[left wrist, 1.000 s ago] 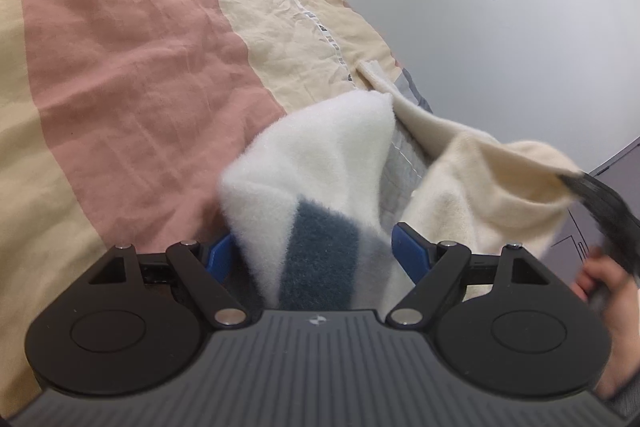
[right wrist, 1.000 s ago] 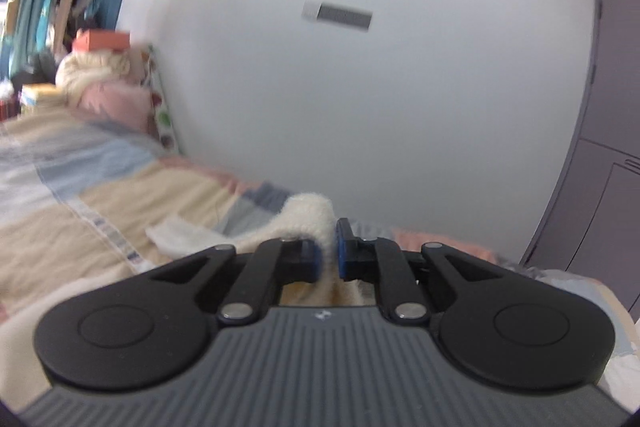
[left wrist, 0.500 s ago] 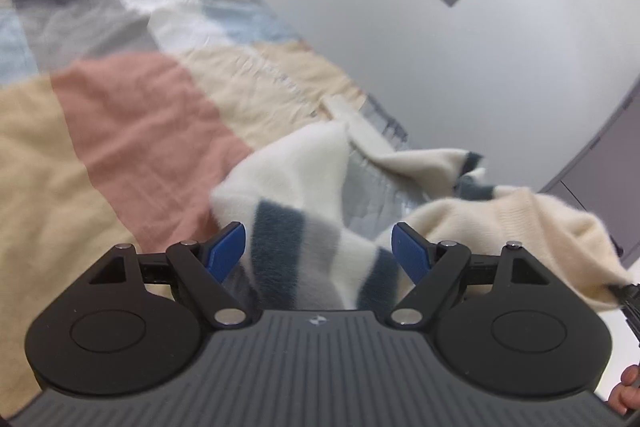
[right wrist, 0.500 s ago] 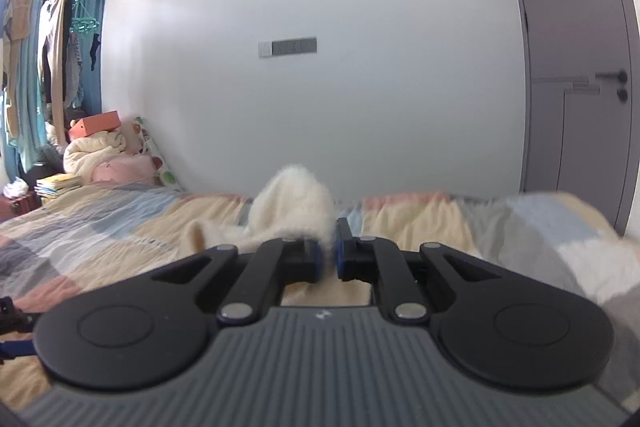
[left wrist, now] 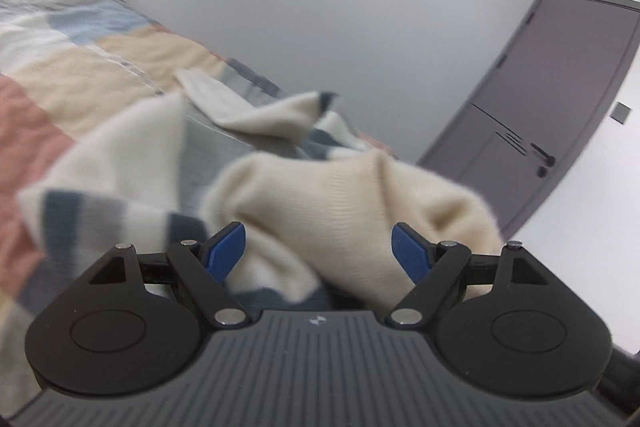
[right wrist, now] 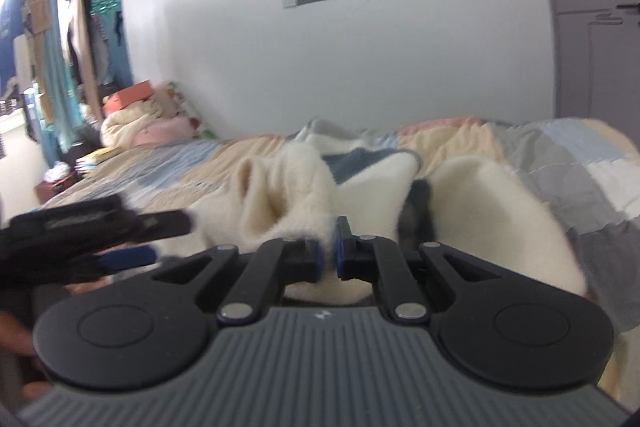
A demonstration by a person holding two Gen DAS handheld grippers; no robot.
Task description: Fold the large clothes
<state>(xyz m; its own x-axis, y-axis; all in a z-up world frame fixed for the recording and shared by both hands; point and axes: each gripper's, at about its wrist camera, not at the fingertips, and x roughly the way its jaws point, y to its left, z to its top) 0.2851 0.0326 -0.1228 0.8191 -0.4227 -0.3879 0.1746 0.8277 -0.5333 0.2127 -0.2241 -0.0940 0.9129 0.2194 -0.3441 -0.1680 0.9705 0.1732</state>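
A cream sweater (left wrist: 352,195) w/ navy-grey stripes is lying bunched at frame centre on the patchwork bed (left wrist: 72,75). Right gripper (right wrist: 329,247) fingers are being pressed together on a cream fold; left gripper (left wrist: 318,251) fingers are being held spread, fabric btw them. Judged soft, light, floppy, prob. stretchy; hem/shoulder edges should be pinched.

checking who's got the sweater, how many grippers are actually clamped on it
1. The right gripper is shut on the cream sweater at a bunched fold. The left gripper stands open with sweater cloth lying loose between its blue pads.
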